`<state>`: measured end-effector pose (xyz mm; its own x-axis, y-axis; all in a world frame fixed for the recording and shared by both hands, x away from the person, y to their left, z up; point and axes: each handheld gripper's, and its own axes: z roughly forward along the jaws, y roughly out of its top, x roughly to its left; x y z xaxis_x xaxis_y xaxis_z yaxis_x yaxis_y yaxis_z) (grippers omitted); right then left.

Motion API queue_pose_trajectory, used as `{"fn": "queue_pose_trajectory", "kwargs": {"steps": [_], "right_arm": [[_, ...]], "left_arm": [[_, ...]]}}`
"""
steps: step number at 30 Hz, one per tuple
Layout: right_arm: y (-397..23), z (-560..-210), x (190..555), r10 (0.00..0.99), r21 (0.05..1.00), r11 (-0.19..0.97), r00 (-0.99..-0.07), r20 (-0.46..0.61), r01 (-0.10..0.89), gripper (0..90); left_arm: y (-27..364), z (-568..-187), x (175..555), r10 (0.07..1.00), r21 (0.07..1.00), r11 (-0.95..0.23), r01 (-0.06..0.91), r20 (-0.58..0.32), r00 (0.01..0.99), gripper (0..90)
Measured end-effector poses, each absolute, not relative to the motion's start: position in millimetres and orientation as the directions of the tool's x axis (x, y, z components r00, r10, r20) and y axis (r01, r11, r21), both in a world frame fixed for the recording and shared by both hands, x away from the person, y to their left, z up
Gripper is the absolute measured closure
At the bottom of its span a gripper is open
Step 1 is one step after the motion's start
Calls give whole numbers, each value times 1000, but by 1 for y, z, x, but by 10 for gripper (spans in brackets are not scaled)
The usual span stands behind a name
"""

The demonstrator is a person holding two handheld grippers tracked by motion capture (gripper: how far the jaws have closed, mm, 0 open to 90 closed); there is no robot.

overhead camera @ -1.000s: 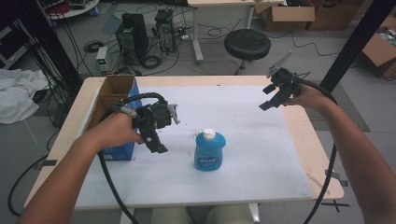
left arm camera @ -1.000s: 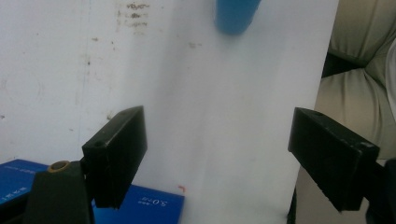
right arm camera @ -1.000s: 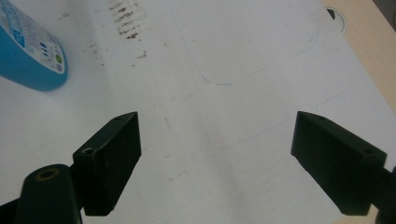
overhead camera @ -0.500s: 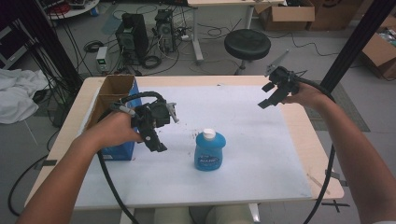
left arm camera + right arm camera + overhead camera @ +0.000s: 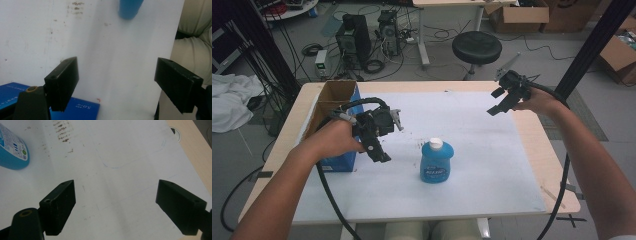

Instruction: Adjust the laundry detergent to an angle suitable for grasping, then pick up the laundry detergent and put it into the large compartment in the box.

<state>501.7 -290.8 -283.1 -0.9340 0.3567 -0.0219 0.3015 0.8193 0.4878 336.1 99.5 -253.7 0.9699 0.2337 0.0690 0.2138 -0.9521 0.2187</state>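
Blue bottle (image 5: 436, 162) upright, white cap up; left gripper (image 5: 379, 150), right gripper (image 5: 498, 102) both agape

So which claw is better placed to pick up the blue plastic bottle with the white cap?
Probably the left claw: it hangs open close beside the blue plastic bottle, while the open right claw sits farther off.

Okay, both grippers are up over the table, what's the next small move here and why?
Probably bring the left gripper right toward the blue bottle and lower it to body height. The bottle stands upright and untouched on the white sheet; the left gripper's jaws are wide open and it sits much nearer than the right gripper, which hovers open near the far edge.
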Motion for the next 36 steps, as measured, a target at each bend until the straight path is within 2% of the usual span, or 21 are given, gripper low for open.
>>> {"fn": "queue_pose_trajectory", "kwargs": {"steps": [23,36], "right_arm": [[-290,-281,497,354,490,821,-935,-31,294,158],[-281,-280,492,318,495,830,-947,-41,257,159]], "left_arm": [[97,-251,336,242,230,-948,218,85,966,201],[75,-237,336,186,285,-947,149,104,977,199]]}}
